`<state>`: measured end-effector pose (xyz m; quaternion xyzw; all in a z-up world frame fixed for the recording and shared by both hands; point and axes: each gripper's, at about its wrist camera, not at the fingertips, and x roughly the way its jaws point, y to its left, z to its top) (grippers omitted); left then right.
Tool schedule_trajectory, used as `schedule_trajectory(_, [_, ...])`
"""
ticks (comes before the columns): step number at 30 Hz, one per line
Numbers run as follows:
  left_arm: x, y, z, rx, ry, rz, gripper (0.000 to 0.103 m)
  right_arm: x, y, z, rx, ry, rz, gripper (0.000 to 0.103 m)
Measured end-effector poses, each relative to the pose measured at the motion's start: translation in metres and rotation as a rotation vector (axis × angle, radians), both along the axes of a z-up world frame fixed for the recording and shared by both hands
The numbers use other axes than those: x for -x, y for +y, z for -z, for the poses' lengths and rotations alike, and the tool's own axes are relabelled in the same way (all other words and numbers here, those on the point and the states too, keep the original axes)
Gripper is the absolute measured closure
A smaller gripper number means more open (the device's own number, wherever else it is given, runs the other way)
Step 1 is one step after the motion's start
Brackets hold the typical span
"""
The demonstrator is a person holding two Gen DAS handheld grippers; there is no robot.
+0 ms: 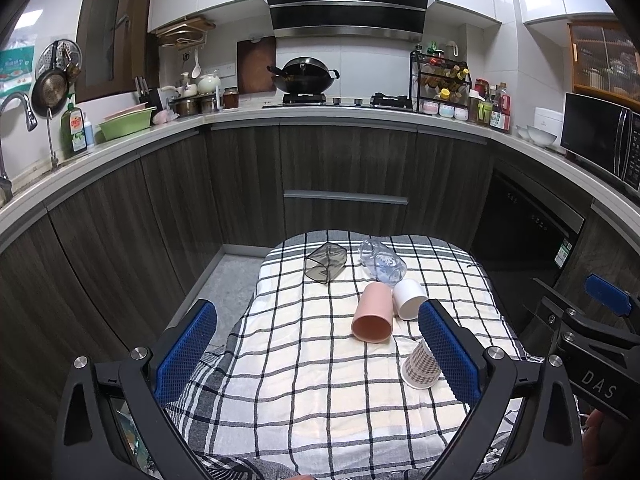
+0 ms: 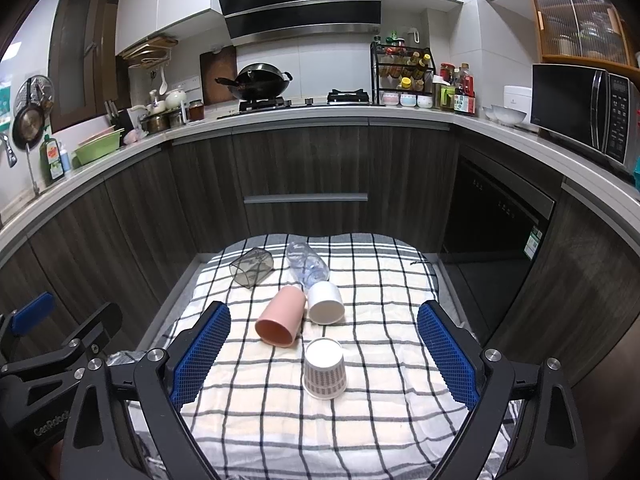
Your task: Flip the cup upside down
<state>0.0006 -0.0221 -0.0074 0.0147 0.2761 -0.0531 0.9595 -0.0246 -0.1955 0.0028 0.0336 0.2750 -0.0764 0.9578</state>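
Observation:
A patterned paper cup (image 2: 325,368) stands upside down on the checked cloth; it also shows in the left wrist view (image 1: 421,364), partly behind a blue pad. A pink cup (image 2: 280,322) (image 1: 374,314) and a white cup (image 2: 325,303) (image 1: 409,300) lie on their sides behind it. A smoky grey cup (image 2: 252,266) (image 1: 325,262) and a clear glass jar (image 2: 307,264) (image 1: 382,261) lie on their sides farther back. My left gripper (image 1: 316,354) is open and empty. My right gripper (image 2: 324,354) is open, its pads wide on either side of the paper cup, not touching it.
The checked cloth (image 2: 380,420) covers a small table in a kitchen. Dark wood cabinets (image 2: 304,168) and a counter with a wok (image 2: 260,80) stand beyond its far edge. A microwave (image 2: 580,108) is at right. The other gripper (image 1: 600,336) shows at the right edge of the left view.

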Motion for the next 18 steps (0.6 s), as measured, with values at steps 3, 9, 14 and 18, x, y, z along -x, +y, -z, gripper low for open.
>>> schedule_trajectory(3, [-0.0007, 0.0015, 0.0017, 0.009, 0.008, -0.005, 0.0, 0.0, -0.0001, -0.0003, 0.0, -0.001, 0.0, 0.008])
schedule_trajectory(9, [-0.002, 0.004, 0.0015, 0.008, 0.006, -0.011, 0.0, -0.0007, -0.0007, -0.0004, 0.0, 0.001, 0.001, 0.008])
schedule_trajectory(14, [-0.0023, 0.0031, 0.0022, 0.007, 0.014, -0.017, 0.0, 0.0009, 0.0035, 0.0056, -0.006, 0.005, 0.007, 0.008])
schedule_trajectory(18, [0.0009, -0.0015, -0.0004, -0.014, -0.013, -0.014, 0.0, -0.0008, 0.0055, 0.0086, -0.004, 0.01, 0.007, 0.008])
